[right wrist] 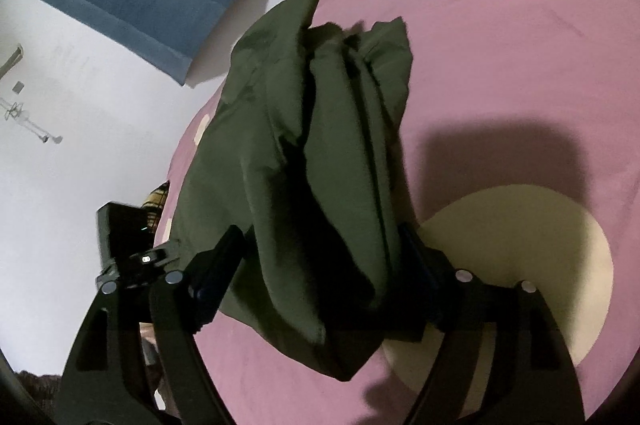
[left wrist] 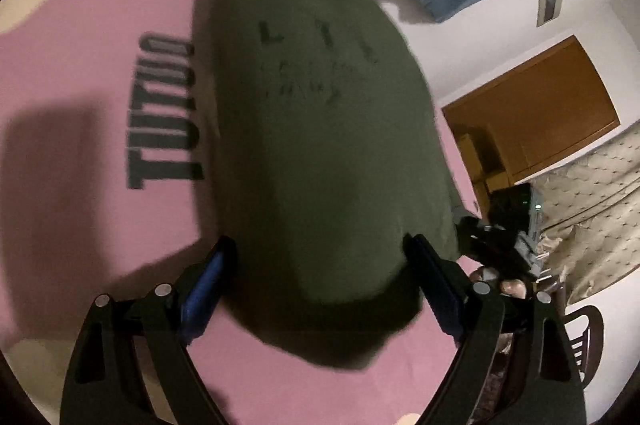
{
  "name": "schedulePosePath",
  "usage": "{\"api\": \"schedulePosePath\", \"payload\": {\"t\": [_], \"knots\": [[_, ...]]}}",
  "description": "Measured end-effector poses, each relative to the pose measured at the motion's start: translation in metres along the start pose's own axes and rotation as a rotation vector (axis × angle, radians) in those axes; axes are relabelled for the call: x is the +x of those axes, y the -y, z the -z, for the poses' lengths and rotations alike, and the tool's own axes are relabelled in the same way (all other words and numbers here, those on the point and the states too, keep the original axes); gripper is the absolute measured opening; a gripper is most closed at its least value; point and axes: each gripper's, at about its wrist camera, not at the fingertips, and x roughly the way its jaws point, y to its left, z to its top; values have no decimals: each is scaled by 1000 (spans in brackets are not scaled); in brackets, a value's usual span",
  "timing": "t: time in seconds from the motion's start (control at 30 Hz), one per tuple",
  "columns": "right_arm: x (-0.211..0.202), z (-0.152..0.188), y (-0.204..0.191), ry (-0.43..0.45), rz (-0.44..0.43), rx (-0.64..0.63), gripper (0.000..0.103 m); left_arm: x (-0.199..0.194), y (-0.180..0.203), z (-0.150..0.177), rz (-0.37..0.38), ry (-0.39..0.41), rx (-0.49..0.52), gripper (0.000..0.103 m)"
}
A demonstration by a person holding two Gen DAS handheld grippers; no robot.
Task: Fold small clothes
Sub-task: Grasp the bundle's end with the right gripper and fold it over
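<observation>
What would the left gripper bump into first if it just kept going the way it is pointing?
Most likely the dark green garment: it lies straight ahead between the open fingers of the left gripper, on the pink blanket. The picture is blurred, so how near is unclear.

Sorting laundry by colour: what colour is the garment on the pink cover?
Dark olive green garment, clearest in the right wrist view.

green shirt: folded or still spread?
Folded: the green shirt lies bunched in stacked layers on the pink blanket, not flat.
</observation>
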Motion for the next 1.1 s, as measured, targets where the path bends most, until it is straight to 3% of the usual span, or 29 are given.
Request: {"api": "schedulePosePath", "payload": {"t": [0.03,0.1,0.17,0.23,0.33,0.9,1.0,1.1], "knots": [[2,0,-1,-7,0,-8,79,3,4,1,-15,15,30,86],[5,1,-5,-23,22,-44,73,5,13,5,-70,30,80,74],[9,2,-8,-46,46,-62,49,7,20,8,-117,27,121,69],[16,4,-5,-74,12,-40,34,10,24,9,-147,24,138,66],[20,4,-4,-69,10,-32,30,12,33,11,-185,32,156,64],[19,6,13,-64,-57,8,31,3,27,7,-167,32,145,67],[15,6,16,-51,-86,23,40,-4,21,6,-139,32,121,74],[6,3,14,-38,-110,16,63,-15,22,4,-140,44,145,80]]}}
